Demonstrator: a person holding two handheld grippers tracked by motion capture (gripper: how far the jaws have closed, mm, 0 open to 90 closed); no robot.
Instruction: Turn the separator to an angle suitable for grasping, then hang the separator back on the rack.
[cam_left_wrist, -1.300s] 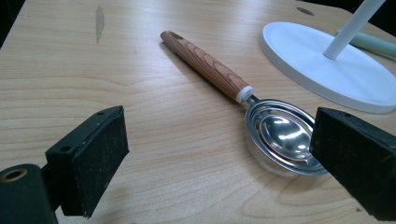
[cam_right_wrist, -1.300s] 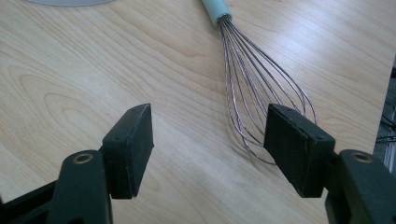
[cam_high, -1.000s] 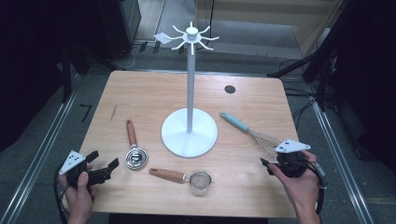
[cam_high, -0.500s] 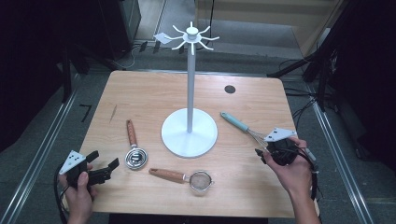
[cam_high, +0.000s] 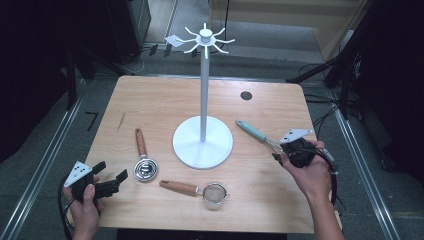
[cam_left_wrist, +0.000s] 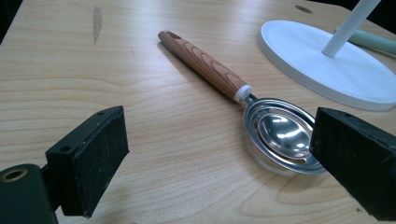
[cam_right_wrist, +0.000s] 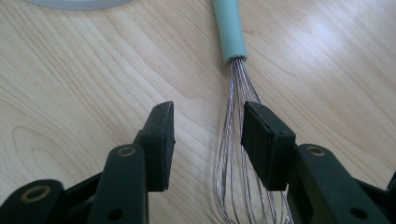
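In the high view, the right hand-held gripper (cam_high: 278, 153) sits at the right side of the wooden desk (cam_high: 160, 107), right at the wire end of a whisk (cam_high: 256, 134) with a pale green handle that lies slanting toward the white stand (cam_high: 203, 141) in the middle. The left hand-held gripper (cam_high: 112, 179) rests at the near left corner, jaws spread, pointing toward a metal scoop with a wooden handle (cam_high: 143, 161); a small strainer (cam_high: 200, 190) lies nearer the front edge. In the left gripper view, the left hand-held gripper (cam_left_wrist: 219, 154) stands wide open with nothing between its pads, the scoop's steel bowl (cam_left_wrist: 280, 135) lying on the desk just ahead of the right-hand jaw. In the right gripper view, the right hand-held gripper (cam_right_wrist: 208, 135) has just been closing and is about half open; the whisk's wires (cam_right_wrist: 236, 154) run along the desk under the gap, close to one jaw, and the pads do not press on them.
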